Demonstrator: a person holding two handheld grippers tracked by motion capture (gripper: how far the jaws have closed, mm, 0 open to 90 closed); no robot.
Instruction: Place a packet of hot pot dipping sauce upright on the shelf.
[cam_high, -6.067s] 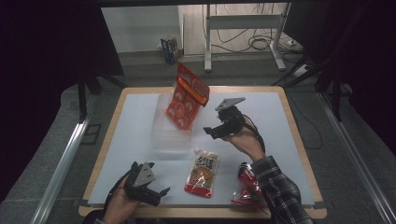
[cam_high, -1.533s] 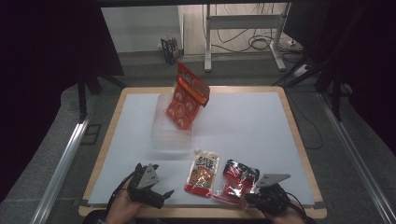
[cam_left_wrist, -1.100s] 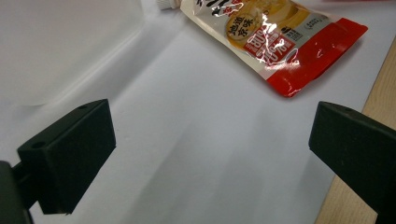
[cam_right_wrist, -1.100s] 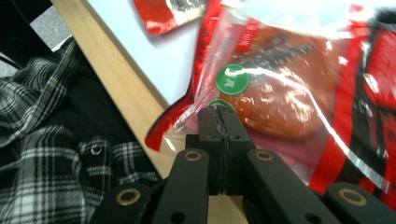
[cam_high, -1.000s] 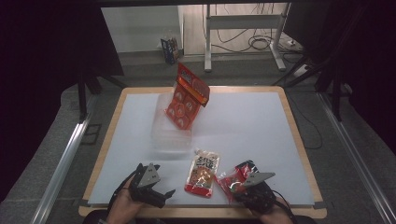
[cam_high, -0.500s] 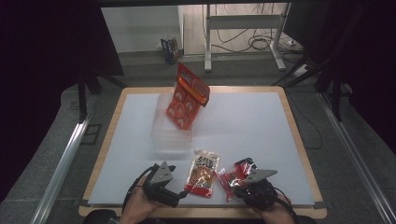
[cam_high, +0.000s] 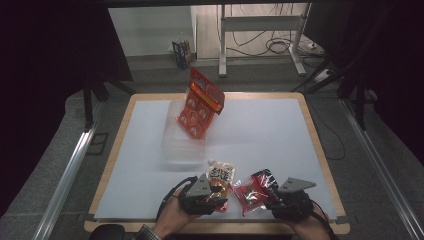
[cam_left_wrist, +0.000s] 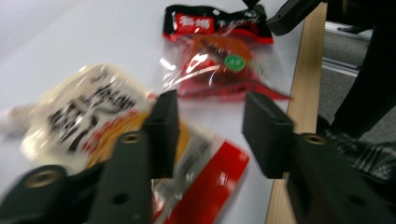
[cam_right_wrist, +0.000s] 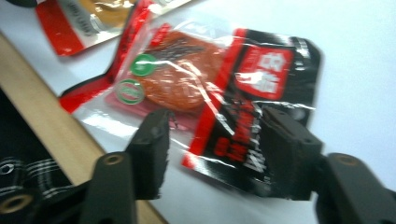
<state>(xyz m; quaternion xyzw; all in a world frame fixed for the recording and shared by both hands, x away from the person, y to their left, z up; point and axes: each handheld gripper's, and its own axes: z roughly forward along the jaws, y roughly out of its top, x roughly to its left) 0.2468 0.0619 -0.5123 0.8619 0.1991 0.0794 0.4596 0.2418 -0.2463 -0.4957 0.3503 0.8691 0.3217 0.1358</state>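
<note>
A white and orange snack packet (cam_high: 221, 176) lies near the table's front edge, with a red and black packet (cam_high: 254, 191) just to its right. My left gripper (cam_high: 216, 196) hovers over the white packet's (cam_left_wrist: 88, 116) red end. Its jaws have just been closing, but a gap remains and the pads (cam_left_wrist: 164, 122) do not press on the packet. My right gripper (cam_high: 271, 200) stands over the red and black packet (cam_right_wrist: 224, 88), which lies flat on the table. Its jaws have just been opening and stand apart around the packet's near edge.
An orange-red bag (cam_high: 201, 102) stands tilted in a clear plastic box (cam_high: 183, 147) at the table's back middle. The wooden table edge (cam_right_wrist: 51, 140) runs close below both packets. A sleeve (cam_right_wrist: 18, 172) shows beside it.
My left gripper has slid right onto the white and orange packet and narrowed its jaws. My right gripper has let go of the red and black packet and opened its jaws.
</note>
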